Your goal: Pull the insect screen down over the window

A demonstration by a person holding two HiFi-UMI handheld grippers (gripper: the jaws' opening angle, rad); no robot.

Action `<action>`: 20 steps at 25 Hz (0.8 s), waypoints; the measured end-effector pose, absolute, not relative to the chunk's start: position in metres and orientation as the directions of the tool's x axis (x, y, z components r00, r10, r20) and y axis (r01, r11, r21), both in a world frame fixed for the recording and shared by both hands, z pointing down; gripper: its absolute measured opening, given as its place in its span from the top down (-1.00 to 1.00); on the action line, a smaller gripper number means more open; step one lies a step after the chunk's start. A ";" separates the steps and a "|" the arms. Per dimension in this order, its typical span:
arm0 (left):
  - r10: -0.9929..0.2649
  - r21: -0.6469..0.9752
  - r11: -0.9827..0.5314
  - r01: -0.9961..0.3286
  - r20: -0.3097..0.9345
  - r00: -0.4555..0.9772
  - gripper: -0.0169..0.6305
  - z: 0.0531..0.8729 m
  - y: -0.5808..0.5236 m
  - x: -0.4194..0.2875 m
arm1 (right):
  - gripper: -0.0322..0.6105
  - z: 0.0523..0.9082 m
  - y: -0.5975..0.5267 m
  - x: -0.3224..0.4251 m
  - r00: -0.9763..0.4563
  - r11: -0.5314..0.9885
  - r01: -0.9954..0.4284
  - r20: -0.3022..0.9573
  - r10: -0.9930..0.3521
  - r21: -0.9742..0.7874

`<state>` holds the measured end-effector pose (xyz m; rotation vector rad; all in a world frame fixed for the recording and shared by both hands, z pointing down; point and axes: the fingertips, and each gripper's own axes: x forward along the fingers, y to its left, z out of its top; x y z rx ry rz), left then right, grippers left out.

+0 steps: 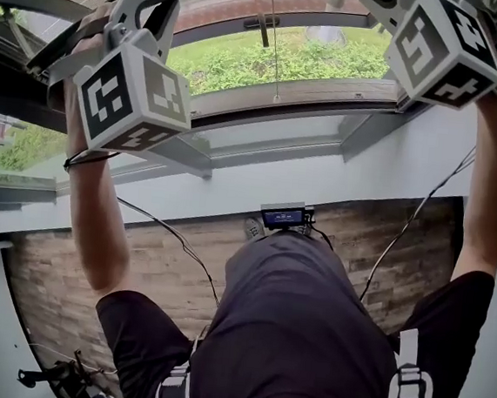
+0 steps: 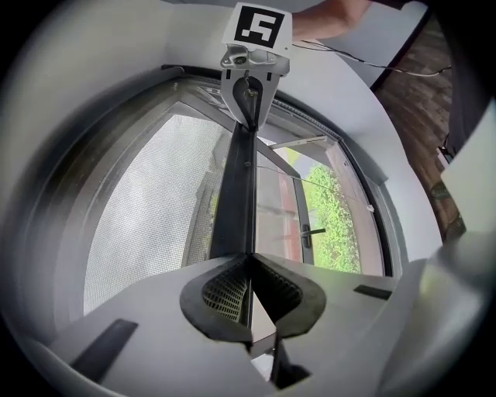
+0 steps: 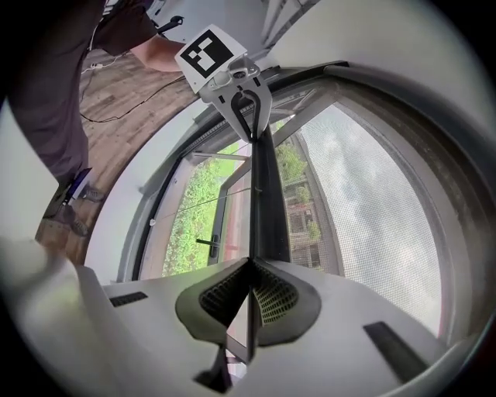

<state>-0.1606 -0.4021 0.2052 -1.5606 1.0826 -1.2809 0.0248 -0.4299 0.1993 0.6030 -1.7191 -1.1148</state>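
Reaching overhead in head view, left gripper [image 1: 124,37] and right gripper [image 1: 422,31] were both up at the window [image 1: 285,92]. Left gripper view: jaws clamped on screen's pull bar [image 2: 236,194], mesh [image 2: 147,201] partway down beside it. Right gripper view: same thin-edge pinch. Risk: uneven pull, one side leading, could skew bar & jam it, or slip the pinch.

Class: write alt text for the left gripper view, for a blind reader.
The left gripper is shut on the insect screen's dark pull bar, which the right gripper clamps farther along. Grey mesh lies one side, uncovered window the other.
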 end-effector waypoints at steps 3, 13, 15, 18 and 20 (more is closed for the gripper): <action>-0.935 -0.929 -0.348 -0.127 0.334 0.118 0.88 0.237 -0.408 -0.166 | 0.84 0.231 -0.436 0.020 -0.405 0.505 0.112 0.503 -0.764 0.856; -0.889 -0.879 -0.454 -0.144 0.436 0.137 0.88 0.306 -0.407 -0.163 | 0.84 0.299 -0.436 0.022 -0.387 0.590 0.118 0.584 -0.713 0.799; -0.878 -0.867 -0.477 -0.145 0.459 0.138 0.88 0.322 -0.407 -0.161 | 0.84 0.315 -0.435 0.024 -0.380 0.608 0.117 0.601 -0.703 0.785; -0.870 -0.858 -0.490 -0.152 0.472 0.141 0.88 0.333 -0.406 -0.160 | 0.84 0.326 -0.434 0.025 -0.378 0.617 0.119 0.610 -0.696 0.778; -0.870 -0.856 -0.492 -0.158 0.473 0.143 0.88 0.334 -0.405 -0.160 | 0.84 0.326 -0.433 0.024 -0.377 0.614 0.119 0.607 -0.699 0.780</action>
